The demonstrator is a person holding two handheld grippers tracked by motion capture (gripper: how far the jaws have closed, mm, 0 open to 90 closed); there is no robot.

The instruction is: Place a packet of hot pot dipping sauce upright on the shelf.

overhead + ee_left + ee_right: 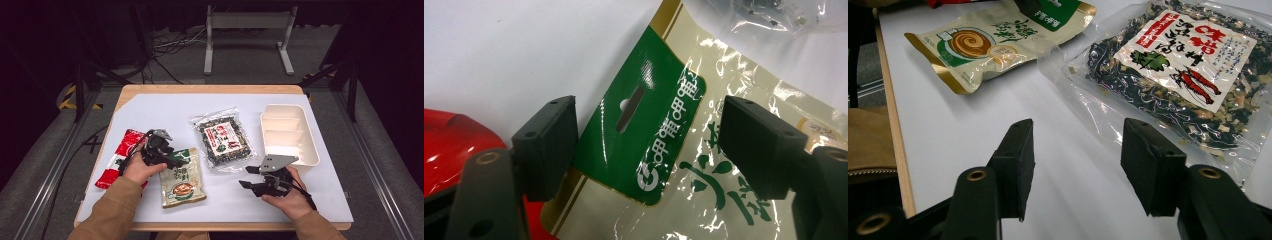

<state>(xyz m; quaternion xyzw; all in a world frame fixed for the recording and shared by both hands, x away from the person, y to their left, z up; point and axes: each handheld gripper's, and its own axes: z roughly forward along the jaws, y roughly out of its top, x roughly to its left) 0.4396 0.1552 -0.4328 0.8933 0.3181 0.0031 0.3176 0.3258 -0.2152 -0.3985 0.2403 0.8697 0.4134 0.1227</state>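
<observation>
Hovering over the green header of the cream soup pouch, the left gripper kept its jaws apart, one on each side of the hang-hole, pressing nothing. That pouch lay flat on the white sheet, between the red packet and the clear bag of dark dried vegetables. The right gripper stood open above bare sheet. The white compartment tray held nothing.
</observation>
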